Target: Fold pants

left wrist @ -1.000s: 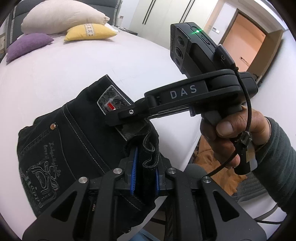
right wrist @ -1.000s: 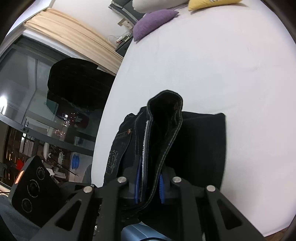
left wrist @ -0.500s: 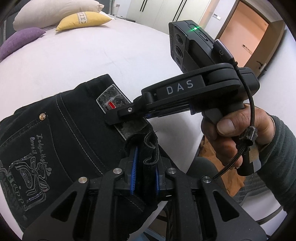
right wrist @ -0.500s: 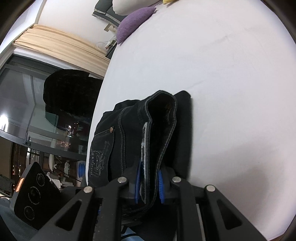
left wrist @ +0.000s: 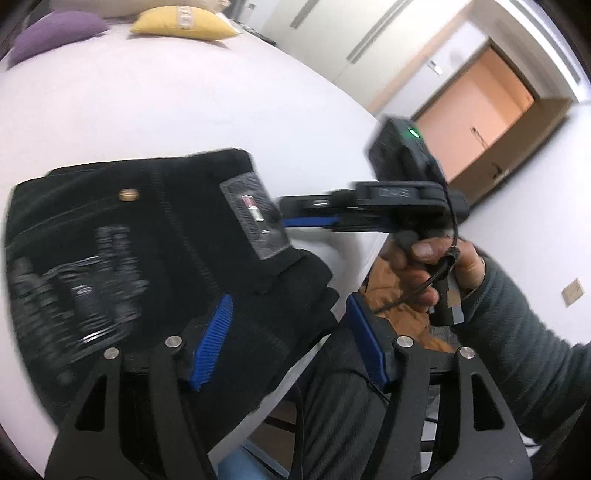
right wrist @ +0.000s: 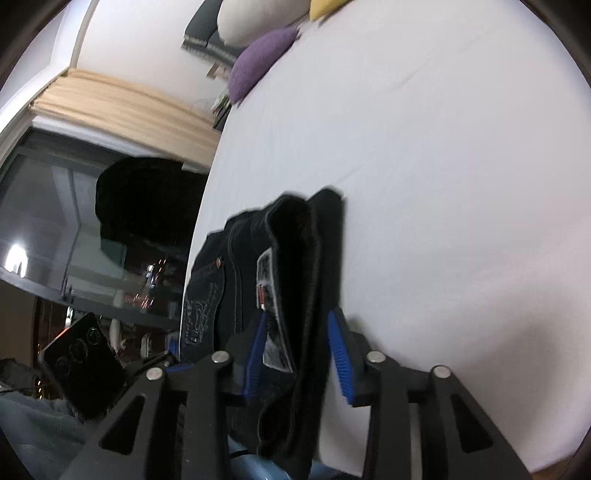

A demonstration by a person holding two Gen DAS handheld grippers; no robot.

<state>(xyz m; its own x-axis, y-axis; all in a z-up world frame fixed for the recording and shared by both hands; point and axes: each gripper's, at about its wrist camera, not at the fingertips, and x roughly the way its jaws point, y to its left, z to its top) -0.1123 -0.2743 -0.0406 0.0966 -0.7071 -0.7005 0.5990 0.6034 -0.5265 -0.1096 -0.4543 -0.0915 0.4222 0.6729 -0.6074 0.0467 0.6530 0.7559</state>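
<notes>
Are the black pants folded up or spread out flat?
Folded. The black pants lie as a compact bundle on the white bed, with layered edges stacked together. No legs stretch out.

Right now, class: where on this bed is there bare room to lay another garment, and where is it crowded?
Bare sheet runs from the folded black pants up to the purple pillow and yellow pillow, and across the bed beyond. The near corner is crowded: pants, left gripper, right gripper.
</notes>
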